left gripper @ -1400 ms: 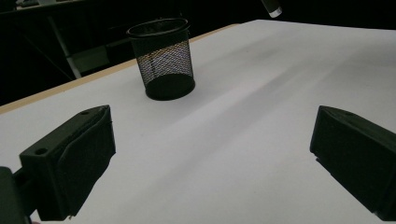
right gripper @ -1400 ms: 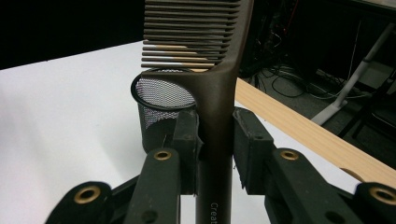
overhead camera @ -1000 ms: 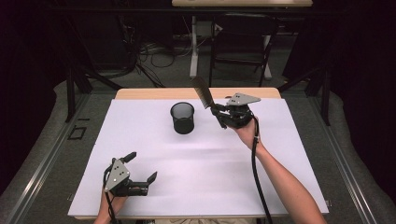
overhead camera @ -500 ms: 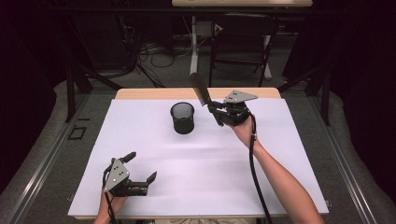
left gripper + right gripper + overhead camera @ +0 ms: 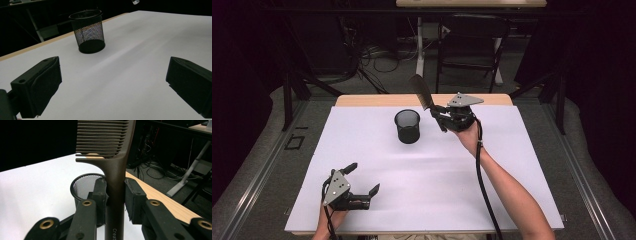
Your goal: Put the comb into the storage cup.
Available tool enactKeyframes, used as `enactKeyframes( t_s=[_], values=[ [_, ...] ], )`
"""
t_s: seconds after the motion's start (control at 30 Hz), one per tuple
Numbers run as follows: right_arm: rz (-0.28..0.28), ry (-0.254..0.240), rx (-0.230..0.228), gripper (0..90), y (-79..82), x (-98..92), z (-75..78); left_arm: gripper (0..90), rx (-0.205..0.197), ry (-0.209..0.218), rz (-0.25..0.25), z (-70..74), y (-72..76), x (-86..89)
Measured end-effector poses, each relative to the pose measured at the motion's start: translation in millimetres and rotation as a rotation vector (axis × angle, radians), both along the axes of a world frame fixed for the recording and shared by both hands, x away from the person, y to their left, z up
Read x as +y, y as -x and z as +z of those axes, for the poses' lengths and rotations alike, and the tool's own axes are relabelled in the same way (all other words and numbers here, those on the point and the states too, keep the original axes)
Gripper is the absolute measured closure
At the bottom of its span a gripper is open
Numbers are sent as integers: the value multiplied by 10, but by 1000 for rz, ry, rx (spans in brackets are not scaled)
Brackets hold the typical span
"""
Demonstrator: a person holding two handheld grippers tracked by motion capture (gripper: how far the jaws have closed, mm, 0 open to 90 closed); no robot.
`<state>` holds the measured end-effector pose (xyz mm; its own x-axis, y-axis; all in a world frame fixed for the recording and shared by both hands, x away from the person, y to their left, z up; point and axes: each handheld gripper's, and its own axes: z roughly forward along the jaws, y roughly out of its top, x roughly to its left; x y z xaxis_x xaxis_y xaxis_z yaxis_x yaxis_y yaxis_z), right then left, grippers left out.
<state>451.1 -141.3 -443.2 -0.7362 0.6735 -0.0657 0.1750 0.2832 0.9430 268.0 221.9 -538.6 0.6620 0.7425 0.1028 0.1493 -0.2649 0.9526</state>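
Tilted the comb [image 5: 422, 93], clamped by its handle in the right hand-held gripper [image 5: 443, 116], nearer the mesh cup [image 5: 407, 126] just beside it, ready to drop in; left hand-held gripper [image 5: 362, 187] idle, jaws wide.

Comb [image 5: 113, 170]: dark brown plastic, smooth, slight sheen, moulded teeth. Pen cup [image 5: 407, 126]: black wire mesh, metal look, matt. Table [image 5: 377, 100]: pale wood edge, top covered by a matt white sheet [image 5: 437, 185], smooth, paper-like. Right hand-held gripper [image 5: 115, 197]: matt black plastic, brass-coloured rivets, grey metal plate on top.
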Motion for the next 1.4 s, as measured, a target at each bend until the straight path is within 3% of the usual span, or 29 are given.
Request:
enactKeyframes(
  t_s=[1.4],
  values=[
    [3,-48,-43,729,-124,191,146,2,-2,2,-3,0,0,-2]
  ],
)
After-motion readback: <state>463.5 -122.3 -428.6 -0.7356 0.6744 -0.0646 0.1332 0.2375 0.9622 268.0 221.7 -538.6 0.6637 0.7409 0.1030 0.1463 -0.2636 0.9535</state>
